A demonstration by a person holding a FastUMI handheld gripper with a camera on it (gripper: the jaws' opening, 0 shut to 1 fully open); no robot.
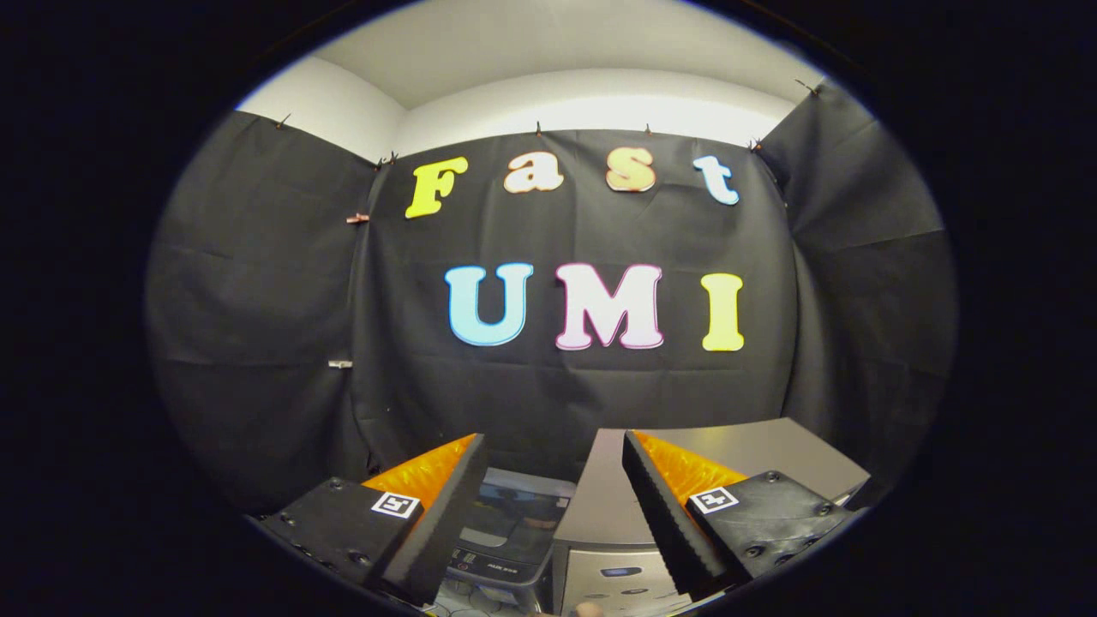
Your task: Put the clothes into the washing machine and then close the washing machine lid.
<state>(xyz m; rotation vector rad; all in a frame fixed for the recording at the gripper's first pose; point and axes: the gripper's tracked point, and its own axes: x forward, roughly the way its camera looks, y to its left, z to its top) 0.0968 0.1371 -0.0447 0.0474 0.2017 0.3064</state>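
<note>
Hand-held gripper (548, 480) fingers spread wide, gripping nothing, washing machine (514, 523) below, grey cabinet (737, 454) beside it.

The claw (548, 493) is held high with its two fingers spread apart and nothing between them. Through the gap, just ahead and below at 6 o'clock, stands the washing machine (510, 523). A box-shaped appliance (728, 454) stands touching its side at about 5 o'clock, running beyond the right finger (664, 514), and the booth's cloth wall (548, 403) rises behind both at 12 o'clock.

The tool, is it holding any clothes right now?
No, the tool is open, its fingers apart with nothing gripped, and appliances show below through the gap.
</note>
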